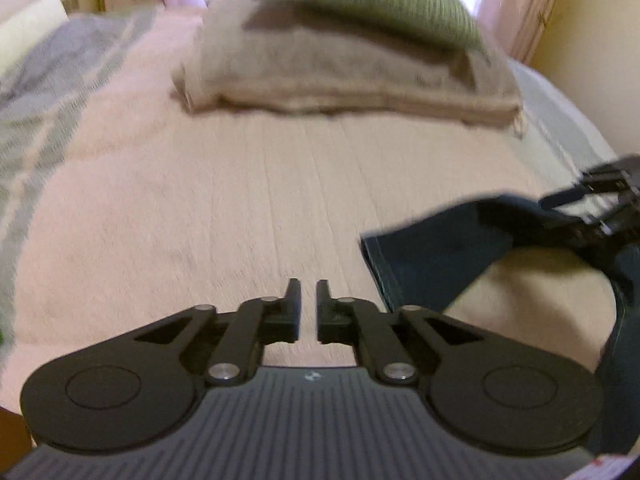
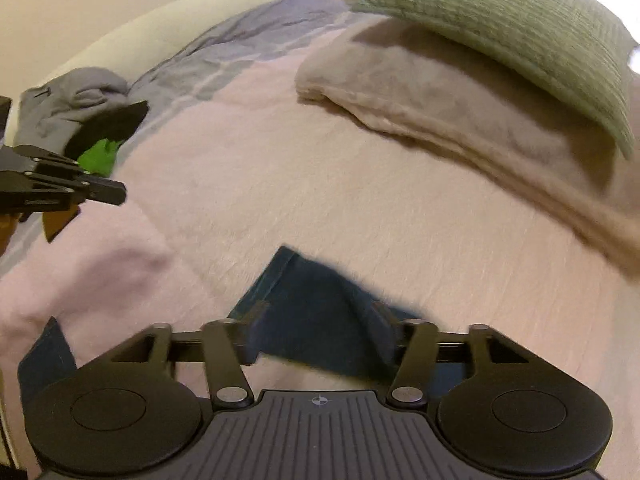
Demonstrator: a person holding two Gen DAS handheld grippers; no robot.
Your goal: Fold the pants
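Note:
Dark blue pants (image 1: 432,256) hang raised over the pink bedspread (image 1: 200,200) at the right, with a hemmed leg end pointing left. My right gripper (image 2: 320,306) stands open, its fingers (image 2: 258,312) wide apart with the pants leg (image 2: 316,300) lying between them and draped against the right one. Another part of the pants (image 2: 44,356) shows at the lower left. In the left wrist view the right gripper (image 1: 520,216) reaches in from the right edge over the fabric. My left gripper (image 1: 308,284) is shut and holds nothing, left of the pants; from the right wrist it shows as the left gripper (image 2: 118,194) at the left edge.
A folded beige blanket (image 1: 340,76) with a green pillow (image 1: 372,0) on top lies at the far side of the bed. A grey garment (image 2: 72,96), something black (image 2: 112,120) and a bright green item (image 2: 100,156) sit at the left by a blue-grey cover (image 2: 248,40).

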